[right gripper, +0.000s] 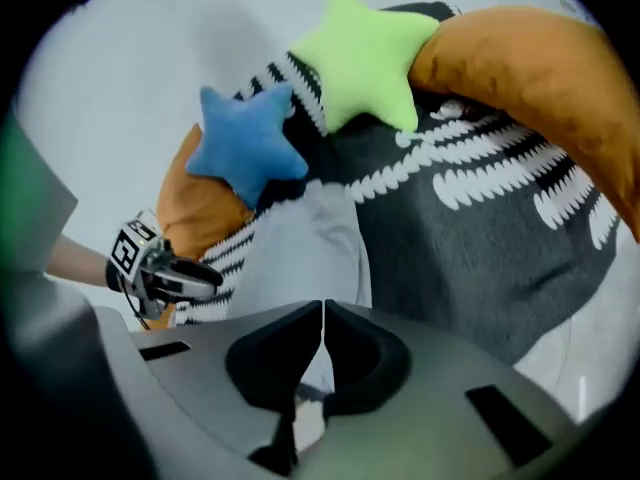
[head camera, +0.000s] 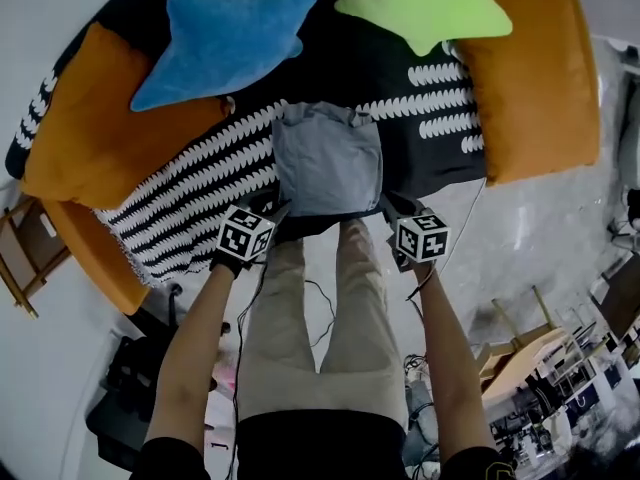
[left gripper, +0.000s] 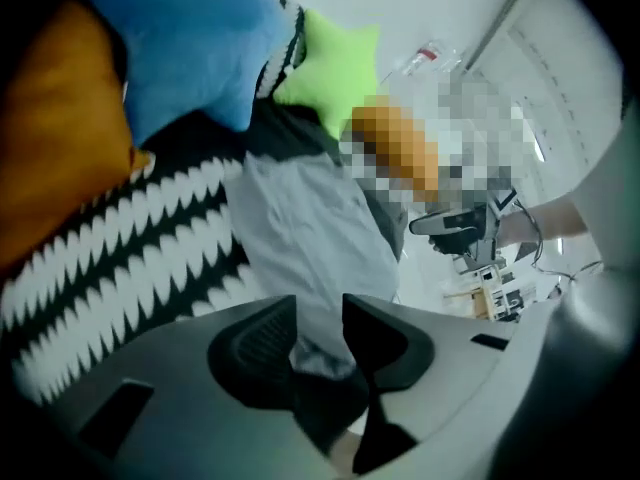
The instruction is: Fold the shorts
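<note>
Shorts (head camera: 328,160) of pale grey-blue cloth lie flat in a roughly square shape on a black blanket with white zigzag stripes (head camera: 190,193). Their near edge sits at the blanket's near edge, right in front of the person's beige trouser legs (head camera: 300,318).

The left gripper (head camera: 275,208) is at the near left corner of the shorts and points steeply down. In the left gripper view its jaws (left gripper: 320,313) stand apart, and a bunch of the grey cloth sits in the gap between them without being pressed by the pads. The right gripper (head camera: 388,206) is at the near right corner. In the right gripper view its jaws (right gripper: 322,308) are closed together, leaving only a thin seam. The edge of the shorts runs into that seam, and a little cloth shows below the tips.

Beyond the shorts, a blue star pillow (head camera: 230,38) lies to the left and a lime-green star pillow (head camera: 425,3) to the right. A large orange cushion (head camera: 100,138) flanks the blanket on the left, and another orange cushion (head camera: 540,78) flanks it on the right.
</note>
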A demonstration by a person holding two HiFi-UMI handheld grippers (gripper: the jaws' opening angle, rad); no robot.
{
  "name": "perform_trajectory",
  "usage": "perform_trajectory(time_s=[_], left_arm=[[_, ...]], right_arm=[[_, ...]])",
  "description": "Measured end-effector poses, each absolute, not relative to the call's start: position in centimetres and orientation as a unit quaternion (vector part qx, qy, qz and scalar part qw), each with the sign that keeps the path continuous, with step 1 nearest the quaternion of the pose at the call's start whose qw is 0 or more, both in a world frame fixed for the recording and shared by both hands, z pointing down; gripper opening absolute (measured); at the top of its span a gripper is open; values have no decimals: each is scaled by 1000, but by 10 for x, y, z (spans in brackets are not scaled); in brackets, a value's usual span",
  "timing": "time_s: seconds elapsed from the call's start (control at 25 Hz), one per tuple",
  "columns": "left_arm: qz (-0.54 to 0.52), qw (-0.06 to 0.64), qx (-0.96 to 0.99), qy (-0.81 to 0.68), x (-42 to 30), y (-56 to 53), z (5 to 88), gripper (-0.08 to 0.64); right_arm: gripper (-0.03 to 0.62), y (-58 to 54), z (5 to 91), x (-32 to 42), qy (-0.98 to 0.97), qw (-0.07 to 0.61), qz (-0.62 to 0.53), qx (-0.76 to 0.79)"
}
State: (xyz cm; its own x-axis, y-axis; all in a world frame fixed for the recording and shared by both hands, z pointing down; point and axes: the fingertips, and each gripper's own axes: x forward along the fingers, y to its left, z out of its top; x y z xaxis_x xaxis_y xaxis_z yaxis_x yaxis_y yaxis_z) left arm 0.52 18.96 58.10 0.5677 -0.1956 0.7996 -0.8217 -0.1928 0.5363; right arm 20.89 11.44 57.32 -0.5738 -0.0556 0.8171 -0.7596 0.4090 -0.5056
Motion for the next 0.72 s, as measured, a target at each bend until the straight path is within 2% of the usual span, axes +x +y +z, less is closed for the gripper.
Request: perform_trajectory(time_s=[0.08, 0.16, 0.32, 0.4, 0.52, 0.64, 0.72], left_arm=[[279, 481, 748, -362, 3, 123, 579, 115], [275, 462, 765, -355, 0, 68, 587, 94], [319, 463, 739, -371, -13, 22, 620, 84], [318, 479, 718, -393, -27, 12, 633, 72], [266, 491, 701, -443, -60, -20, 622, 95], [233, 503, 686, -470, -59, -7, 611, 155], [220, 529, 668, -474, -45, 24, 610, 181]], right_arm=[[18, 68, 560, 185, -775, 323, 476, 261], [17, 30, 564, 148, -796, 297, 473, 231], [17, -16, 601, 105, -788, 316, 488, 202], [17, -52, 613, 118, -778, 330, 469, 257], [17, -113, 604, 147, -763, 298, 445, 363], [18, -82, 612, 193, -745, 302, 473, 361], [51, -34, 622, 221, -739, 321, 489, 334]])
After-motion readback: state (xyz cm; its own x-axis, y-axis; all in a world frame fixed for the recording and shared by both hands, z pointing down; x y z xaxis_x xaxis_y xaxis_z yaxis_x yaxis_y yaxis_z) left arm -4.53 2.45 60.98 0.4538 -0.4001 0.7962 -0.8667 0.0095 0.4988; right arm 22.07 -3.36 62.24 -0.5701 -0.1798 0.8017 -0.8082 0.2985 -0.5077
